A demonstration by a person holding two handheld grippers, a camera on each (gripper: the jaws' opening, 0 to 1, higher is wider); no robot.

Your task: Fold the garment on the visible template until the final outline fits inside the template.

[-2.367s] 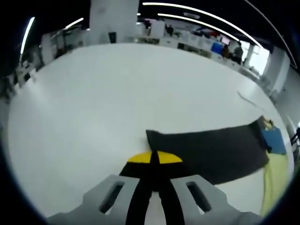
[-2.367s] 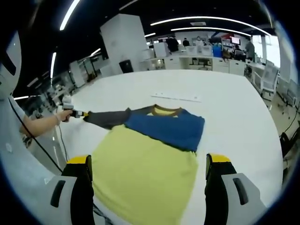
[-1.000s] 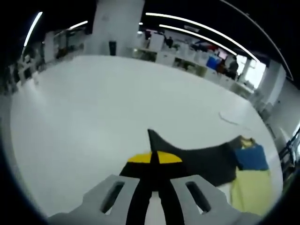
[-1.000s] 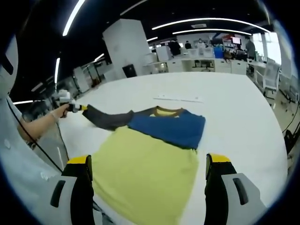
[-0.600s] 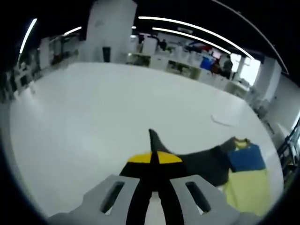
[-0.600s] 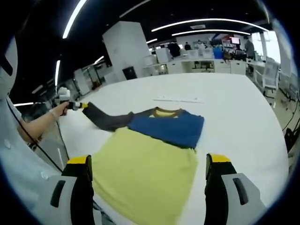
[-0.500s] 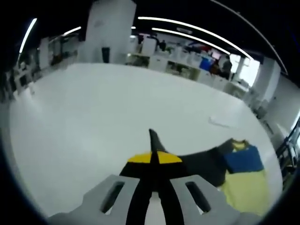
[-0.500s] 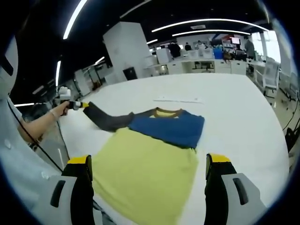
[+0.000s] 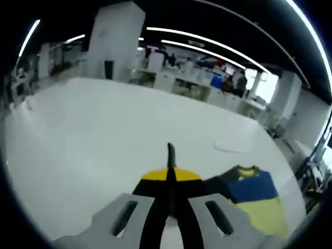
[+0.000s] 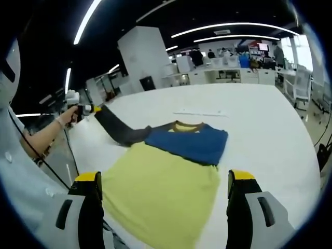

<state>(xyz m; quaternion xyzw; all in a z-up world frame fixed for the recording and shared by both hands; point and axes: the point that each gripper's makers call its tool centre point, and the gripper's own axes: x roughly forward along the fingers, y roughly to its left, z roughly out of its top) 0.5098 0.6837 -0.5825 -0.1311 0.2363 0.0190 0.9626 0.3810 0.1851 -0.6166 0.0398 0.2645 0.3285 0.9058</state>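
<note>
**A:** What step are you on?

**B:** You are folding a sleeve in. Your left gripper has its fingers pinched tight on the end of the dark gray sleeve. In the right gripper view you hold that end up off the worktop, out at about 10 o'clock from the shirt. The sleeve hangs in a slanted line down to the shoulder.

**A:** And your other gripper?

**B:** Your right gripper has its fingers wide apart. They hold nothing. They sit near the bottom edge of the shirt, one on each side.

**A:** What should you do next?

**B:** I think you should carry the sleeve end over the shirt, toward 3 o'clock, and lay it flat on the body. Go slow so the shirt does not slide.

**A:** How does the shirt look?

**B:** It lies flat in the middle of the white worktop. The lower part is light yellow. The chest is blue, with a yellow patch inside the neck. On the far side the blue part has a straight edge. I cannot make out a template under it. A thin pale strip lies on the worktop past the neck.
</note>
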